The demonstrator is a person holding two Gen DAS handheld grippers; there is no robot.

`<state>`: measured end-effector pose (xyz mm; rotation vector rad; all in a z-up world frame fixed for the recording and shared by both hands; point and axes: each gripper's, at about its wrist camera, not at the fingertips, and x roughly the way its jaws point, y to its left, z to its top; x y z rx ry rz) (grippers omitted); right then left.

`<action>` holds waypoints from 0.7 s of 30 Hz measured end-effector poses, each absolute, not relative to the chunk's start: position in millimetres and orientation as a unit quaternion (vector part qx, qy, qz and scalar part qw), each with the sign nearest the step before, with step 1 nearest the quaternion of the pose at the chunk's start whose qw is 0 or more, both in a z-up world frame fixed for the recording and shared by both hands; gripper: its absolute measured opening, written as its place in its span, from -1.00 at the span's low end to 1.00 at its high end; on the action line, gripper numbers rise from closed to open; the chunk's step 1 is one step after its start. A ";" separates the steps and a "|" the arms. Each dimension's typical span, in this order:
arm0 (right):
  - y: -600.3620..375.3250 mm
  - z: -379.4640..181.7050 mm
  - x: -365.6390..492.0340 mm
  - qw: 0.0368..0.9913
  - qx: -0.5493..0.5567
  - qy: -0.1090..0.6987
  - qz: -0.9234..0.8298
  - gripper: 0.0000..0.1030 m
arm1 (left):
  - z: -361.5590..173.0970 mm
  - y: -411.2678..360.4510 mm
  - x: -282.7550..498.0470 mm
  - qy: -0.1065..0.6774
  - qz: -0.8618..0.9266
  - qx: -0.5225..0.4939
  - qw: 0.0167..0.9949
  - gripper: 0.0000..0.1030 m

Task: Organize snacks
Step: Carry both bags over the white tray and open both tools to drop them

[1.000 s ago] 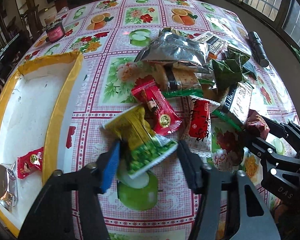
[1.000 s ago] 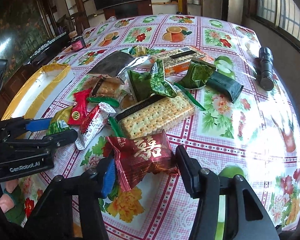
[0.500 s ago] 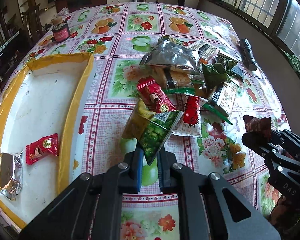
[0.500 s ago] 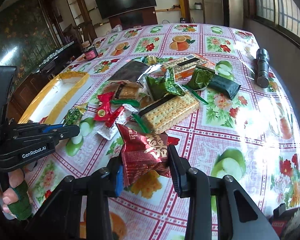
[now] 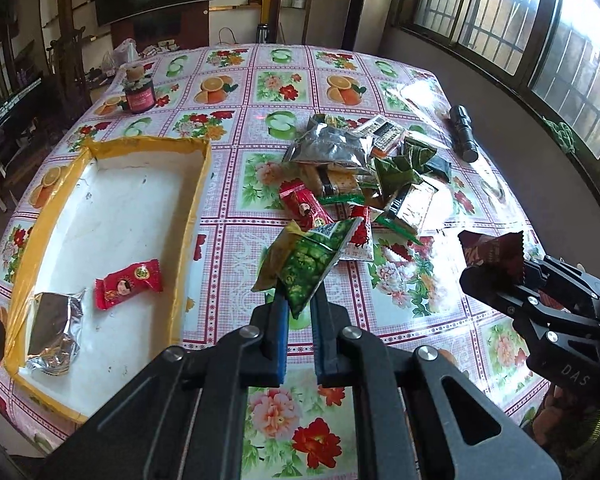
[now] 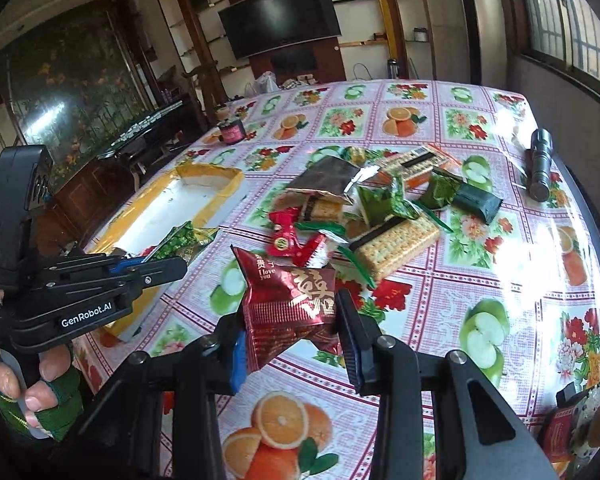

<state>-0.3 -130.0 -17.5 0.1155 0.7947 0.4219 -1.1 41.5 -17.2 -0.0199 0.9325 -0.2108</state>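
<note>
Glossy foil wrappers (image 5: 332, 148), shiny tablecloth (image 5: 236, 240)

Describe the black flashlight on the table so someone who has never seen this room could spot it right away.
Start at the table with the fruit-and-flower cloth and find the snack pile in its middle. Look past the pile toward the window side, near the table's edge: the flashlight lies there alone. It is the only plain black cylinder, hard and matte, where its neighbours are crinkly wrappers.

silver packet (image 5: 54, 322) print unreadable, flashlight (image 6: 540, 164) glare-blurred
</note>
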 end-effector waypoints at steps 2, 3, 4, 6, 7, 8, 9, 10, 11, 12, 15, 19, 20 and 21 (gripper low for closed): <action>-125.9 -14.1 -1.3 0.899 0.055 0.379 0.211 -0.27 | -9.2 47.5 -5.5 0.439 -0.085 -0.008 0.894 -0.79; -123.2 -12.2 -1.8 0.899 0.056 0.377 0.216 -0.27 | -5.8 51.4 -6.9 0.434 -0.074 -0.006 0.898 -0.79; -120.3 -11.0 -2.4 0.898 0.057 0.374 0.222 -0.27 | -3.0 56.0 -8.0 0.430 -0.062 -0.005 0.901 -0.79; -113.6 -8.9 -2.3 0.897 0.057 0.371 0.234 -0.27 | 0.9 67.5 -8.7 0.424 -0.037 -0.004 0.905 -0.79; -110.2 -8.1 -2.4 0.896 0.057 0.369 0.240 -0.27 | 2.5 73.5 -9.7 0.421 -0.025 -0.005 0.907 -0.79; -106.2 -7.3 -1.8 0.894 0.057 0.369 0.246 -0.27 | 4.0 79.4 -10.5 0.418 -0.015 -0.006 0.908 -0.79; -101.1 -6.6 -1.2 0.893 0.056 0.369 0.253 -0.27 | 5.3 85.3 -11.0 0.414 -0.005 -0.006 0.910 -0.79; -96.3 -5.5 -1.5 0.891 0.055 0.368 0.258 -0.27 | 6.7 90.7 -12.0 0.410 0.008 -0.004 0.912 -0.79; -91.3 -4.8 -0.8 0.890 0.054 0.368 0.264 -0.27 | 8.2 96.0 -13.2 0.406 0.019 -0.003 0.914 -0.79; -85.1 -3.8 0.3 0.888 0.051 0.367 0.271 -0.27 | 9.7 101.4 -14.5 0.402 0.026 -0.004 0.915 -0.79; -67.3 -0.3 1.7 0.885 0.041 0.364 0.288 -0.27 | 13.5 114.8 -18.1 0.392 0.048 -0.001 0.919 -0.79; -45.6 3.9 3.9 0.879 0.032 0.361 0.308 -0.27 | 13.9 132.8 -20.2 0.390 0.065 -0.006 0.918 -0.78; -39.5 4.8 5.2 0.878 0.031 0.361 0.314 -0.27 | 13.6 137.4 -20.5 0.390 0.067 -0.008 0.918 -0.78; -34.6 5.8 4.7 0.876 0.029 0.361 0.318 -0.27 | 13.3 141.6 -21.0 0.390 0.070 -0.011 0.918 -0.78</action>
